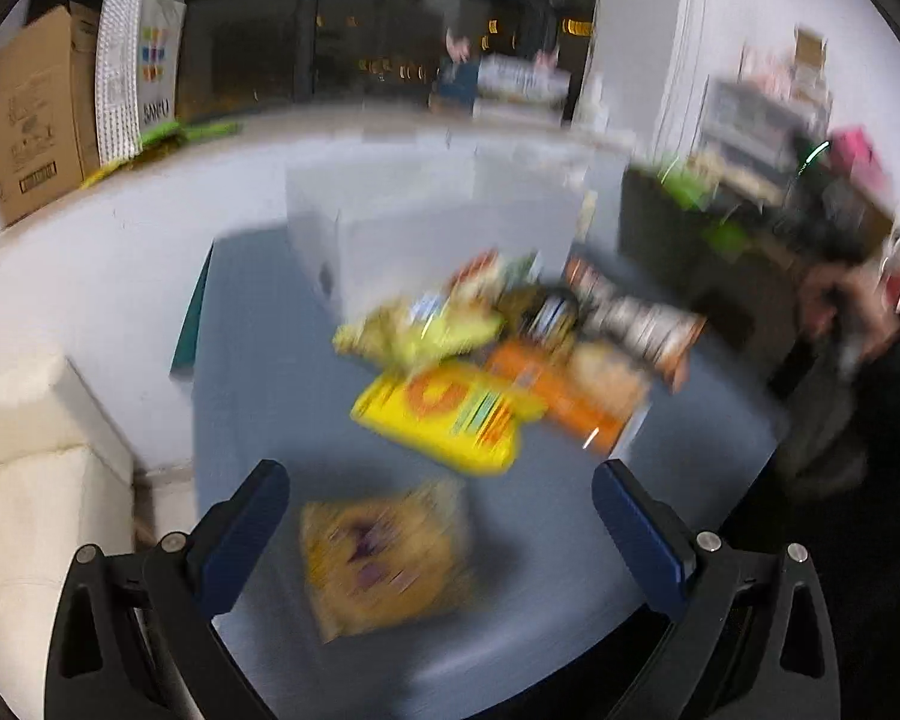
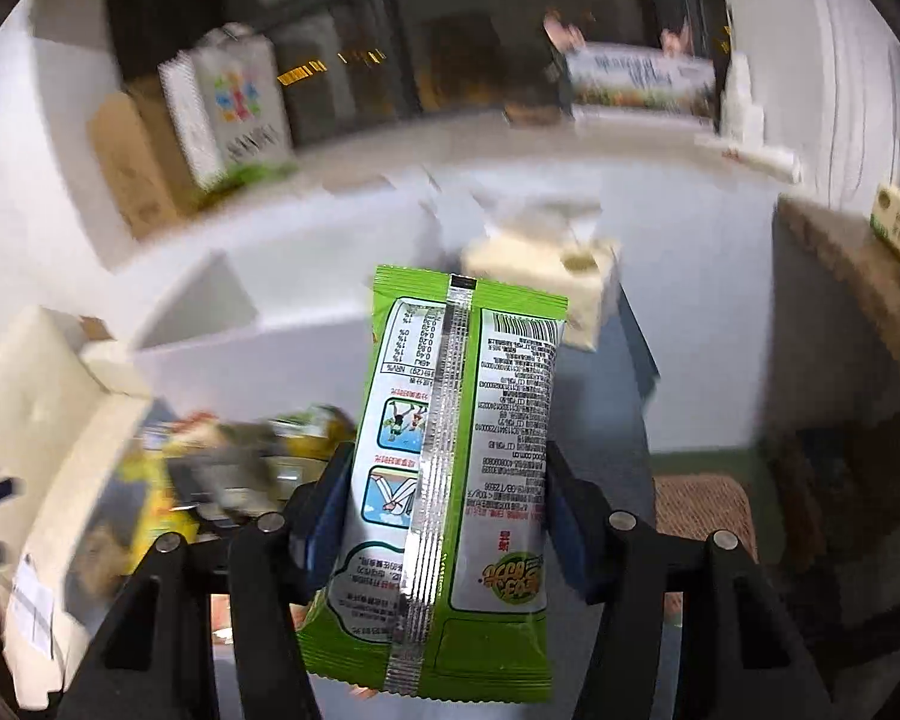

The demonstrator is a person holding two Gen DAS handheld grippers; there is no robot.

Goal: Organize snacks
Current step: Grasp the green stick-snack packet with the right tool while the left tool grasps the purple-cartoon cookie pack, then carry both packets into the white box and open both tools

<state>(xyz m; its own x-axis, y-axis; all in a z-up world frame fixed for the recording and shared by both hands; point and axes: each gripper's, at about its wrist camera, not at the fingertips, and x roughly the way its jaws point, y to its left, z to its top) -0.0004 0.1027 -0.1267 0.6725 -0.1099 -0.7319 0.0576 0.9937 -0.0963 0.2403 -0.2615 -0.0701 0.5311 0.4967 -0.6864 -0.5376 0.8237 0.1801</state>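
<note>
The right tongs (image 2: 447,516) have a green snack packet (image 2: 459,462) pinched between their blue pads, printed back side facing the camera, held up clear of the grey worktop (image 2: 606,408). So this looks like the carry step: one snack picked, on its way to wherever it belongs.

Over on the left, the left tongs (image 1: 441,531) are spread wide with nothing between them, poised over a yellow-and-purple snack bag (image 1: 387,558) lying alone on the near part of the worktop. My guess is that bag is the next pick; the tongs would need to drop around it and close.

Beyond it sits the main pile of snacks (image 1: 510,348): a yellow bag (image 1: 444,414), an orange pack (image 1: 564,396) and others too blurred to name, overlapping mid-worktop.

Containers: a clear plastic bin (image 1: 450,222) stands at the far edge of the worktop, just behind the pile. Through the blur I cannot tell whether anything is in it. It seems the likely destination, so the green packet needs carrying forward over its rim before release.
</note>
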